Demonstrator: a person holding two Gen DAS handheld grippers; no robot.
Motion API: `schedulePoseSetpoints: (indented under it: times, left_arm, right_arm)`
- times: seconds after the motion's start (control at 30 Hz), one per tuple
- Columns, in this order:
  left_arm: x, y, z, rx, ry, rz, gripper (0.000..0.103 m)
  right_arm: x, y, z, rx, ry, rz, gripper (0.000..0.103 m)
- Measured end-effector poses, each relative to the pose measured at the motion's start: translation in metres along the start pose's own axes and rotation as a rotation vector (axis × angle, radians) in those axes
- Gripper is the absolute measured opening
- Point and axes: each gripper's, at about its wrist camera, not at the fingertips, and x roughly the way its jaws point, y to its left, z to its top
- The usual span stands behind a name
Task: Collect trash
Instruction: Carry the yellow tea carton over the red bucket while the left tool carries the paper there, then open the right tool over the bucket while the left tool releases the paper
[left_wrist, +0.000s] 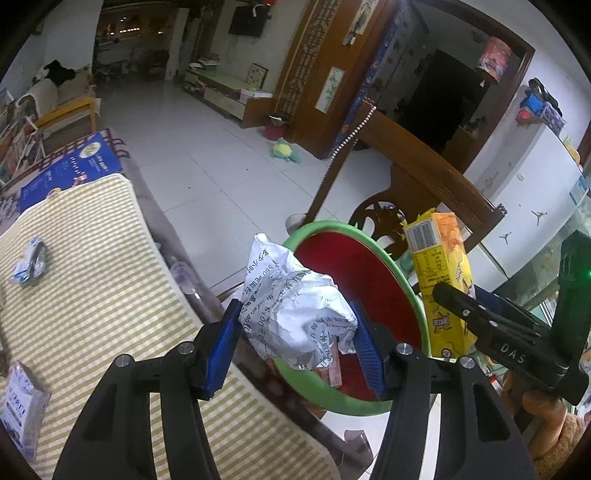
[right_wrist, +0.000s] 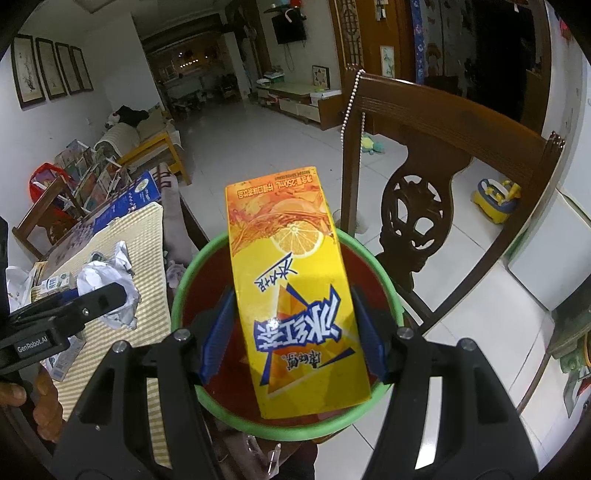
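Jaws first: your left gripper (left_wrist: 295, 343) is closed down on the crumpled paper ball (left_wrist: 295, 306), blue pads squeezing both sides. Right gripper (right_wrist: 291, 332) has its jaws fairly wide around the yellow drink carton (right_wrist: 295, 291); left pad looks a bit off the side, so can't tell if it's actually clamped or just letting go.

Handling, imo: paper's super light and squishy, grab anywhere across the middle, won't slip. Carton's prob empty, so light but stiffish w/ a slick printed skin. Pinch the flat faces mid-body, not corners, or it'll twist and crush.

Landmark = the bin (left_wrist: 413, 295), green rim, red inside. Paper ball hangs right over its near-left rim, carton is over the opening, bottom end low near the near rim. Something pinkish (left_wrist: 332, 373) shows inside under the paper, can't tell what.

Left of the bin, on the striped mat (left_wrist: 110, 295): a squashed wrapper (left_wrist: 31, 262) and a small milk carton (left_wrist: 22, 413) not yet collected. Behind the bin, a wooden chair (right_wrist: 424, 192).
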Motion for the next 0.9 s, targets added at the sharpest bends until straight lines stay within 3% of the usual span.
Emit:
schedulePoseSetpoints:
  times: [0.33,0.5,0.53,0.63,0.73,0.9]
  left_arm:
    - [0.024,-0.022,0.013,0.044,0.046,-0.104,0.056]
    - [0.034,-0.033,0.015,0.062,0.074,-0.153,0.061]
    - [0.035,-0.034,0.014,0.061,0.079,-0.164,0.067]
    - [0.031,-0.029,0.013,0.055,0.069,-0.157,0.08]
    - [0.024,-0.017,0.013,0.028,0.056,-0.15,0.081]
    - [0.008,0.011,0.008,-0.025,0.031,-0.11,0.082]
  right_arm:
    - [0.01,-0.021,0.001,0.044,0.021,-0.041,0.059]
    - [0.016,-0.023,0.002,0.049,0.037,-0.049,0.059]
    - [0.017,-0.022,0.003,0.048,0.039,-0.048,0.06]
    - [0.02,-0.02,0.004,0.052,0.044,-0.045,0.062]
    - [0.022,-0.019,0.004,0.069,0.046,-0.035,0.074]
    - [0.02,-0.003,0.006,0.065,0.027,-0.037,0.075]
